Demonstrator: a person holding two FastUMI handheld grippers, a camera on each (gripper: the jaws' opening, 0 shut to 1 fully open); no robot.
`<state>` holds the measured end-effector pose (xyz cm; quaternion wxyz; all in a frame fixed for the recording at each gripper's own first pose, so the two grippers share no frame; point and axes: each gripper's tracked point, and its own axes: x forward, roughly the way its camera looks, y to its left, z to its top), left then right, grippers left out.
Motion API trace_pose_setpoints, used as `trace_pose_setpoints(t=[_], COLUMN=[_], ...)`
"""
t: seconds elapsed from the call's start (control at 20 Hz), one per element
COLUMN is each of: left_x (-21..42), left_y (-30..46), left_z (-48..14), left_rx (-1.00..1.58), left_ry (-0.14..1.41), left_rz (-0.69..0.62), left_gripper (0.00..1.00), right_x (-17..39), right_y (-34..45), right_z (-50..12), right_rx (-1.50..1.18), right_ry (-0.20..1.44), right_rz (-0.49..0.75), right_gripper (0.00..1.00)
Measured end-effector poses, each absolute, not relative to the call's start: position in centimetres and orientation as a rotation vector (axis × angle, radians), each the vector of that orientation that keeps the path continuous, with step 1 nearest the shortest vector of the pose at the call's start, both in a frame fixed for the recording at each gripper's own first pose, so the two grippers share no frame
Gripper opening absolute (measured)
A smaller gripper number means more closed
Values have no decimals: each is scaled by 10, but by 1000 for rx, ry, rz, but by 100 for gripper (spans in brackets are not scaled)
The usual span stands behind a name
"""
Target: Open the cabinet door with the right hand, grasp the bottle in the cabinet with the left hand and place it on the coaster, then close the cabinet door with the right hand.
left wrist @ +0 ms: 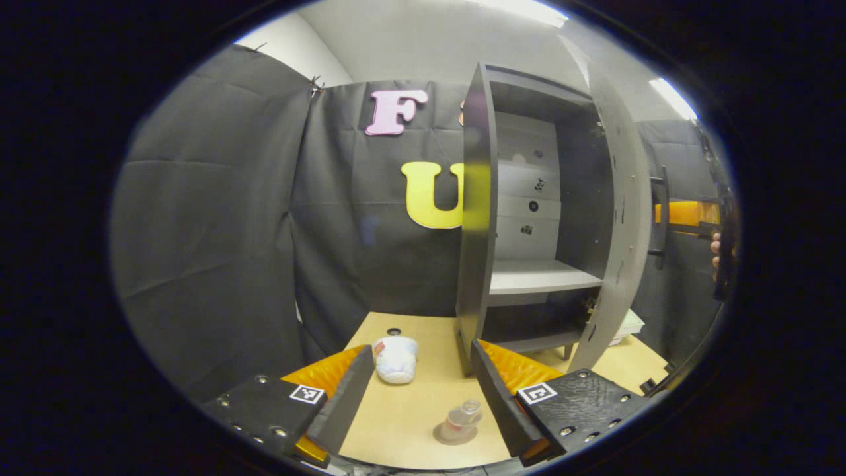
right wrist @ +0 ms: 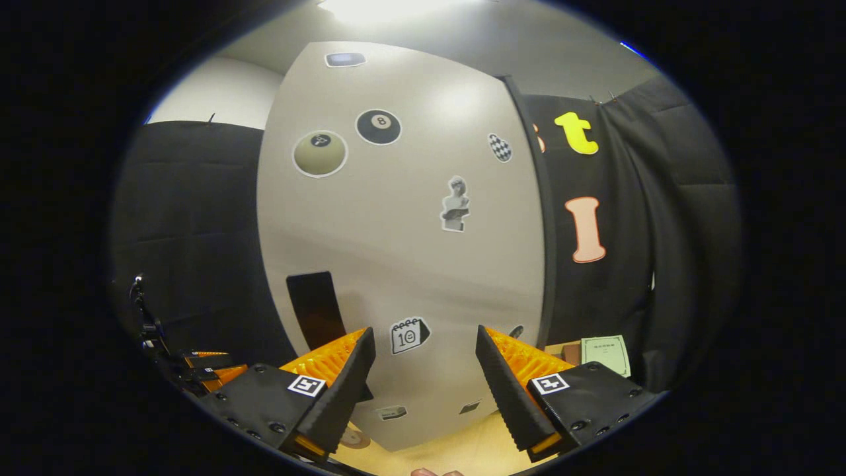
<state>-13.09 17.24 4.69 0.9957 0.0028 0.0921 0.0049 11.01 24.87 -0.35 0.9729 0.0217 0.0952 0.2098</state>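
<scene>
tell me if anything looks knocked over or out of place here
Nothing stands out. The bottle stands upright on the coaster, a white cup sits upright on the table, and the cabinet door is open, as this stage of the task would have it.

Open cabinet door (right wrist: 396,244) blocks the right side; cabinet (left wrist: 542,218) shelves stand reachable.

Your left gripper (left wrist: 420,390) and right gripper (right wrist: 423,377) both gape empty at 6 o'clock, fingers wide apart.
</scene>
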Motion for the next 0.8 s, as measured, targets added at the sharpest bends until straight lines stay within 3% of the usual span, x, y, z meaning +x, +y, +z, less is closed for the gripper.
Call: trace_pose_setpoints(t=[0.25,0.6,0.8], left_x=[-119,-106,-103], left_y=[169,113,90], left_z=[45,38,57], left_rx=[5,62,89], left_ry=[184,194,151], left_rz=[-38,-189,-203], left_gripper=[89,89,89], right_x=[104,105,95], right_y=[261,205,155], right_z=[-19,-37,-46], right_rx=[61,84,18], right_ry=[238,270,263], right_rz=[420,276,201], right_gripper=[97,97,97])
